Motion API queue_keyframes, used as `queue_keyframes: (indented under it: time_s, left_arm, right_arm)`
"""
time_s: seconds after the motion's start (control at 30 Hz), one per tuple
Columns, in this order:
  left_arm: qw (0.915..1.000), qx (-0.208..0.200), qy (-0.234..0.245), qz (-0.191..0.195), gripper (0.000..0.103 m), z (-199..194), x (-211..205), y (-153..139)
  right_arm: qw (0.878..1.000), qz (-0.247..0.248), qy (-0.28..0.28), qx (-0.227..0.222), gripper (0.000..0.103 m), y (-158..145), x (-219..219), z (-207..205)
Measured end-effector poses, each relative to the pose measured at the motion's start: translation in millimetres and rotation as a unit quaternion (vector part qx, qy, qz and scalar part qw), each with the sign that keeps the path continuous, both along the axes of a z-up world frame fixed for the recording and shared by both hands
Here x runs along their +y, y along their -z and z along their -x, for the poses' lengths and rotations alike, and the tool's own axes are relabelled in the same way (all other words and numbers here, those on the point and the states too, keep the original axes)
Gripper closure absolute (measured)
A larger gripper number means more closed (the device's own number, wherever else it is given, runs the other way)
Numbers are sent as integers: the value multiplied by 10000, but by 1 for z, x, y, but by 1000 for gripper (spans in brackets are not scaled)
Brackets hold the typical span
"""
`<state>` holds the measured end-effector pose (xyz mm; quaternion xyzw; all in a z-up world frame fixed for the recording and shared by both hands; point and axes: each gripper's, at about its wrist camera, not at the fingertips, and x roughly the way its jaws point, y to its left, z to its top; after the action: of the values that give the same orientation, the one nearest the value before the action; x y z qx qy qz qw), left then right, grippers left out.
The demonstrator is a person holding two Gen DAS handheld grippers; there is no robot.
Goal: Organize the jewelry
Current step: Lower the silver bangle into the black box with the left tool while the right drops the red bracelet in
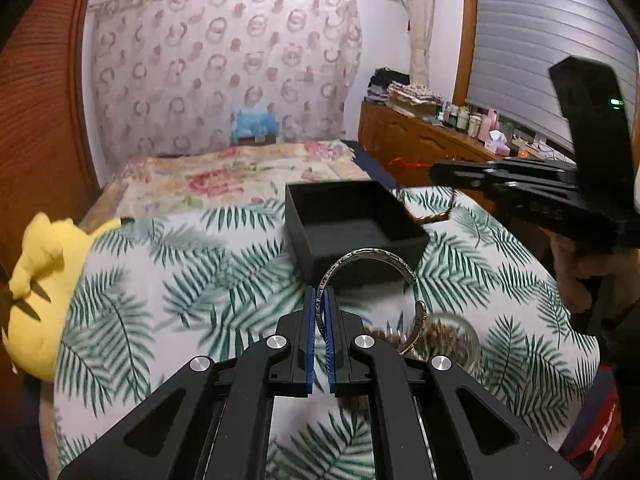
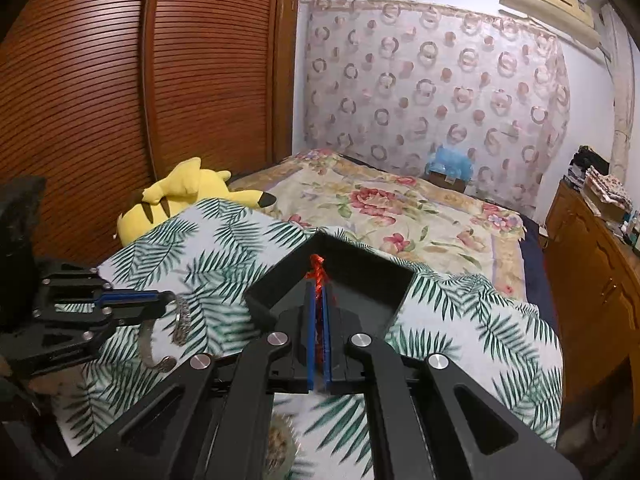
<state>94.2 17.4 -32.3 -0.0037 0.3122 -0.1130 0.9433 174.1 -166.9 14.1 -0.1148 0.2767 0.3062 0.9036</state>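
Between the left tool's (image 1: 319, 312) closed blue pads, a silver cuff bracelet (image 1: 370, 264) stands just before the black jewelry box (image 1: 352, 224) on the palm-leaf cloth (image 1: 168, 280). Above the box, the right tool (image 2: 319, 312) pinches a red cord (image 2: 318, 276).

1. A home bedroom: a bed (image 2: 400, 216) with a floral quilt fills the middle.
2. A yellow plush toy (image 2: 180, 200) lies beside a slatted wooden wardrobe (image 2: 140, 100).
3. A patterned curtain (image 2: 432, 96) hangs behind; a wooden dresser (image 1: 420, 140) carries bottles and folded cloth.
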Motion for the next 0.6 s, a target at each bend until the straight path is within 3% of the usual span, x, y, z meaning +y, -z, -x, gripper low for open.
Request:
queue_keyframes:
  time_s: [0.33,0.37,0.47,0.6]
  left_arm:
    - [9998,-30,-32,-180,99,-36,-5,-11]
    - [9998,-11,-38,-188,99,-39,-6,-10]
    - [9997,23,-59,-231,100,-50,-6,-8]
    - [9996,96,-78,-246,99,-64,-7,-4]
  right_arm:
    - [9981,-162,14,602,99,18,14,-53]
    - [9980,-138,29,613,97,19,15,-55]
    - [9974,-259,63,663,64,22,11,-60]
    - [9968,-383,146,689,63,27,-4,-58]
